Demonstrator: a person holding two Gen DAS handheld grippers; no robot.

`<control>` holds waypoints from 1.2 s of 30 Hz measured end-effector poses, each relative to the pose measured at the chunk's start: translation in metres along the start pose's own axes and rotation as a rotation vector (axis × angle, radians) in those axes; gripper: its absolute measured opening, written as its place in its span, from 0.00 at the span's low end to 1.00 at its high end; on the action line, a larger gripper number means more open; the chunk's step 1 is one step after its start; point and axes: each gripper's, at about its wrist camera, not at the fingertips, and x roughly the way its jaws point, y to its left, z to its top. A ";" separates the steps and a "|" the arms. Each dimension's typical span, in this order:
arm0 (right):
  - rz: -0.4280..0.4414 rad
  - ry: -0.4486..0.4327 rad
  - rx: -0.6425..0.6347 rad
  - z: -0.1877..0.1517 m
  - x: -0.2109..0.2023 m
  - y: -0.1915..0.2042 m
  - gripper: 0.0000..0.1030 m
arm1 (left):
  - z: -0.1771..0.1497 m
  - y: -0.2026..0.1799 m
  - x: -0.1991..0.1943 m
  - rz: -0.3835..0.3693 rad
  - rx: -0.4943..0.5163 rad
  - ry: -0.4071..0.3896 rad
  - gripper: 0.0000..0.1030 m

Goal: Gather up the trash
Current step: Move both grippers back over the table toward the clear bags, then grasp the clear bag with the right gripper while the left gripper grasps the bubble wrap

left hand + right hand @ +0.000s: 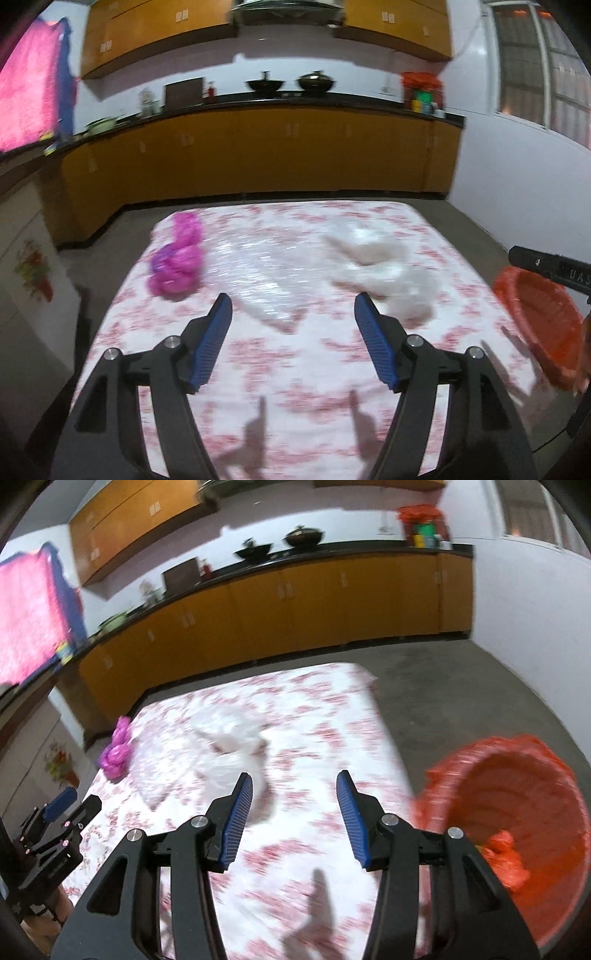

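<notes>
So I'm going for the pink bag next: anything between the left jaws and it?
Nothing visible. The left gripper is open and empty, and only bare floral tablecloth lies between it and the pink bag.

A pink-flowered white tablecloth (295, 369) covers the surface in the foreground. Behind it runs a row of yellow-orange base cabinets (258, 151) under a black countertop (314, 99) — two dark woks (265, 85) sit side by side on it, with a small red bottle (210, 92) off to their left. Matching wall cabinets (147, 40) hang above. A pink cloth with a blue edge (33, 92) hangs at far left — a barred window (543, 70) fills the right wall.
</notes>
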 end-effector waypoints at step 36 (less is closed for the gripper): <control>0.056 0.100 -0.068 -0.017 0.075 0.042 0.11 | 0.001 0.070 0.062 0.004 -0.183 0.094 0.76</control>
